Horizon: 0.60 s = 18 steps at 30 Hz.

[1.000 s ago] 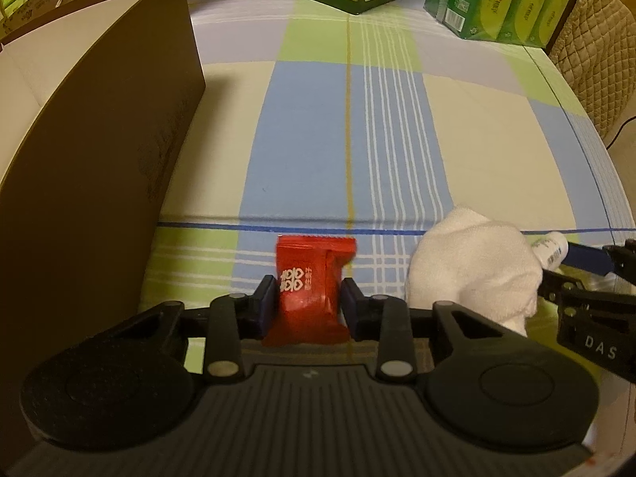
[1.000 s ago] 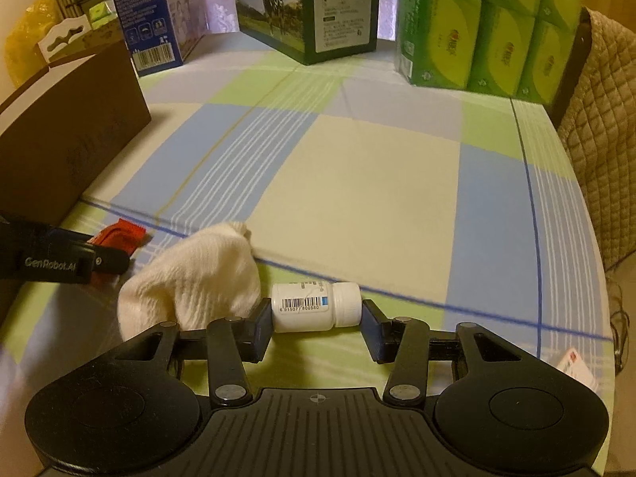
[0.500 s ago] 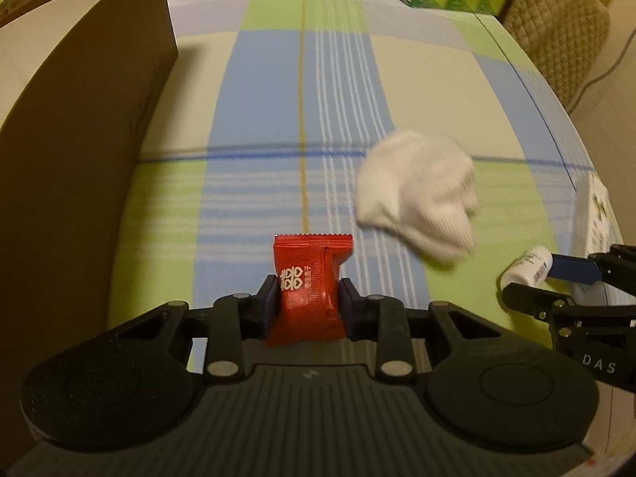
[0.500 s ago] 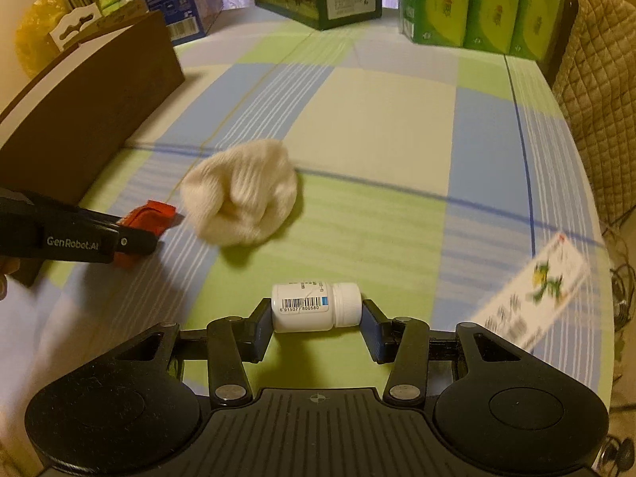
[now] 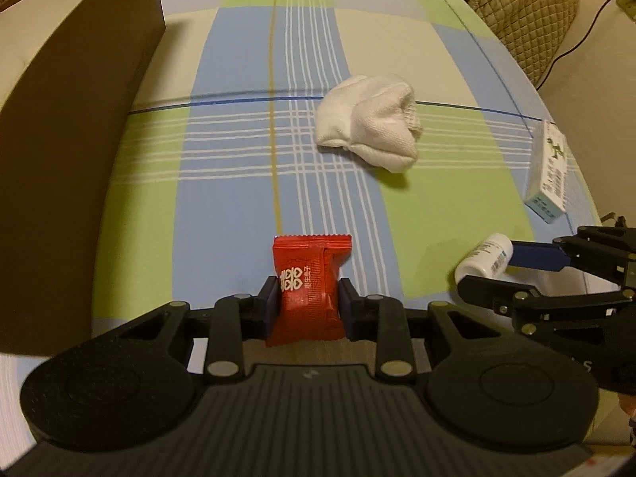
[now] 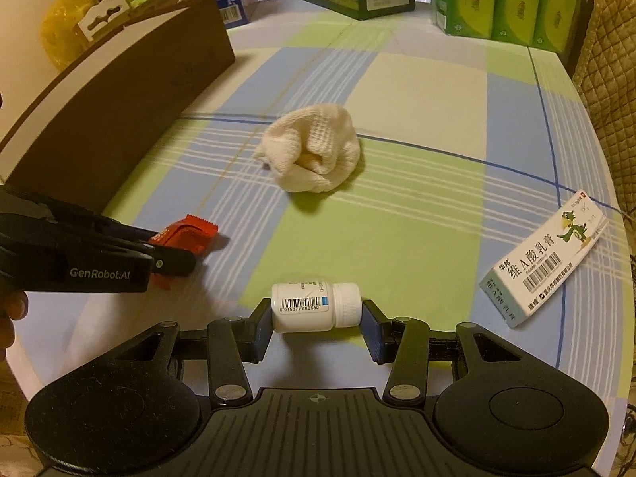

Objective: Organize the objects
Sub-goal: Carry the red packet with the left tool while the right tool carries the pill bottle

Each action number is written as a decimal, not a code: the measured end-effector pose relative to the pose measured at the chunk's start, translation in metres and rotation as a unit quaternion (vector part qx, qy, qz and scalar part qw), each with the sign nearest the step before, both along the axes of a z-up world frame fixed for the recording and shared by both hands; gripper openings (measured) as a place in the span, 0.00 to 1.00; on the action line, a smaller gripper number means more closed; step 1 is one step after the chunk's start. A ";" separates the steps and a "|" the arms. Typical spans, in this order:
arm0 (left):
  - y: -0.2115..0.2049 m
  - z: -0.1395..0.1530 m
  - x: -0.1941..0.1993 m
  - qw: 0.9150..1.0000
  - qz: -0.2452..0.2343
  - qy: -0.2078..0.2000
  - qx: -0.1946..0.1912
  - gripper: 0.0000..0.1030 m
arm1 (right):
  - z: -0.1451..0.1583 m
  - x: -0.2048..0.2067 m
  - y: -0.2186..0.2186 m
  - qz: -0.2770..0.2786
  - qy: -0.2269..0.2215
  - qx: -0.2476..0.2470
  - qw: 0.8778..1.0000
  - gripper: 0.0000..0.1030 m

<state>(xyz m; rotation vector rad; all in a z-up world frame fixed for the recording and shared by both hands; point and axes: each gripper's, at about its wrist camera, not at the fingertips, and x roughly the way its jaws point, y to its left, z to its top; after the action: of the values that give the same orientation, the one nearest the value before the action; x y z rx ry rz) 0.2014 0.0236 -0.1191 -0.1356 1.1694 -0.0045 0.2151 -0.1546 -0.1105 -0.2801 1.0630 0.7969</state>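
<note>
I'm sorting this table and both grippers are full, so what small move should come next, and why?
Probably carry the red candy packet, clamped in the left gripper, over the brown box on its left. The right gripper already holds the white pill bottle, and the box looks like the nearest container.

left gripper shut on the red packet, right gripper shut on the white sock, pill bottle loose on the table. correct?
One thing is off: the right gripper is shut on the white pill bottle, not the sock, which lies loose on the tablecloth, per the right wrist view. The left gripper does hold the red packet.
</note>
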 end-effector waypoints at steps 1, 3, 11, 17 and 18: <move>0.001 0.004 -0.003 1.000 -0.001 -0.005 -0.002 0.25 | 0.002 -0.002 0.000 -0.001 -0.001 0.002 1.000 0.42; 0.002 0.012 -0.010 1.000 -0.001 -0.014 -0.005 0.25 | 0.007 -0.005 -0.001 -0.003 -0.002 0.007 1.000 0.42; 0.010 0.051 -0.031 0.998 -0.003 -0.057 -0.020 0.25 | 0.038 -0.019 0.002 -0.008 -0.016 0.035 0.999 0.42; 0.020 0.077 -0.045 0.996 -0.004 -0.090 -0.024 0.25 | 0.063 -0.037 0.017 0.006 -0.028 0.060 0.998 0.42; 0.023 0.081 -0.047 0.995 -0.003 -0.095 -0.025 0.25 | 0.068 -0.040 0.021 0.010 -0.031 0.065 0.997 0.42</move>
<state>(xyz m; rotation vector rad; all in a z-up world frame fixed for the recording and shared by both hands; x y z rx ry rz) 0.1542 0.0466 -0.0386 -0.1715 0.9795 -0.0503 0.1749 -0.1332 -0.0429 -0.2040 0.9476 0.8666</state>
